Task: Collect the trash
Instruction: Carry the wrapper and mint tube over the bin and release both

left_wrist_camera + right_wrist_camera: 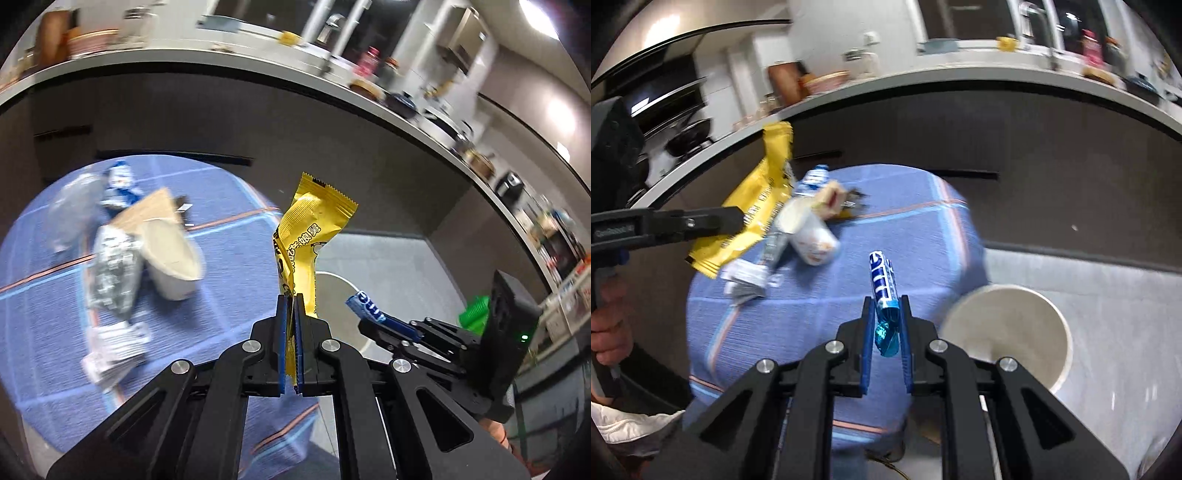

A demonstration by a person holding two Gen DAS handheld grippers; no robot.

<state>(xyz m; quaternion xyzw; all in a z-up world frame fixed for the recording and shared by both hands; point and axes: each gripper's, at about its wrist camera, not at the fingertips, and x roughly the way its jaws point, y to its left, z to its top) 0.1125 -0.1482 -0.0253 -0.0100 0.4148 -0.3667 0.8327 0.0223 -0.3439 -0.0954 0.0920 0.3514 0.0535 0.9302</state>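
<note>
Fingers of the left gripper [294,299] are closed on a yellow wrapper [308,236], which stands up above the round bench [221,206] with blue cloth (the rest of the trash lies there, blurred). From the right wrist, the right gripper [885,301] pinches a blue wrapper [882,282] between its fingers, beside a white bin [1056,332] on the floor.

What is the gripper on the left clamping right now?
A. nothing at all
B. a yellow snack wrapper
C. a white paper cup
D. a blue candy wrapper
B: the left gripper is shut on the crinkled yellow snack wrapper, which sticks up from its blue pads, while the small blue candy wrapper sits in the right gripper.
</note>
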